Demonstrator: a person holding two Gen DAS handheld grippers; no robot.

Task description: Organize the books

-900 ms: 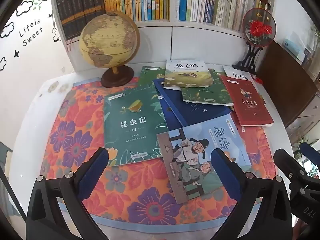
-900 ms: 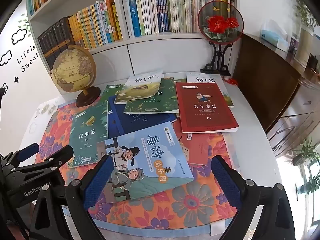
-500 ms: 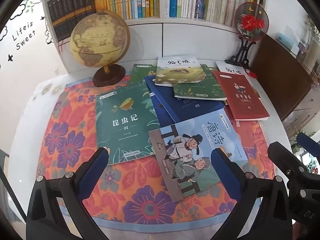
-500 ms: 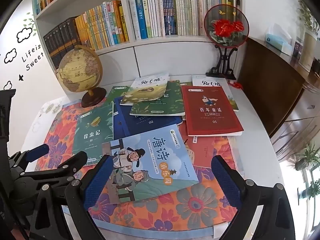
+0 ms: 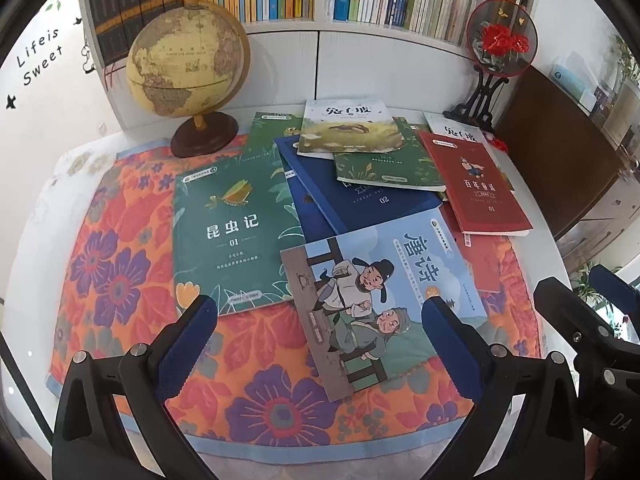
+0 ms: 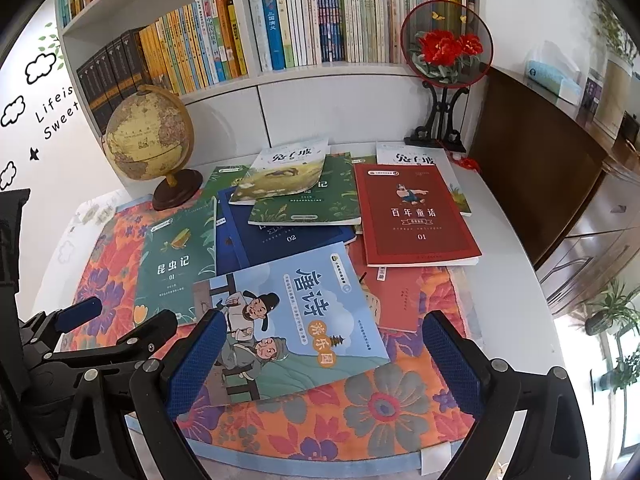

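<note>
Several books lie scattered and overlapping on a flowered cloth (image 5: 120, 280). A light blue picture book (image 5: 380, 292) (image 6: 288, 320) lies nearest, tilted. A green book marked 01 (image 5: 236, 232) (image 6: 176, 264) lies to its left. A dark blue book (image 5: 360, 200), a green book (image 5: 384, 164), a pale book (image 5: 348, 126) and a red book (image 5: 476, 184) (image 6: 412, 216) lie behind. My left gripper (image 5: 320, 344) is open and empty above the cloth's near edge. My right gripper (image 6: 320, 360) is open and empty over the blue picture book's near edge.
A globe (image 5: 188, 60) (image 6: 148, 136) stands at the back left. A round flower screen on a black stand (image 5: 500, 40) (image 6: 446, 44) stands at the back right. A shelf full of upright books (image 6: 304, 24) runs along the back wall. A brown cabinet (image 6: 560, 184) is at the right.
Both grippers have drawn back and risen slightly, so the books sit a little farther off and lower in both views. Both stay open and empty.
</note>
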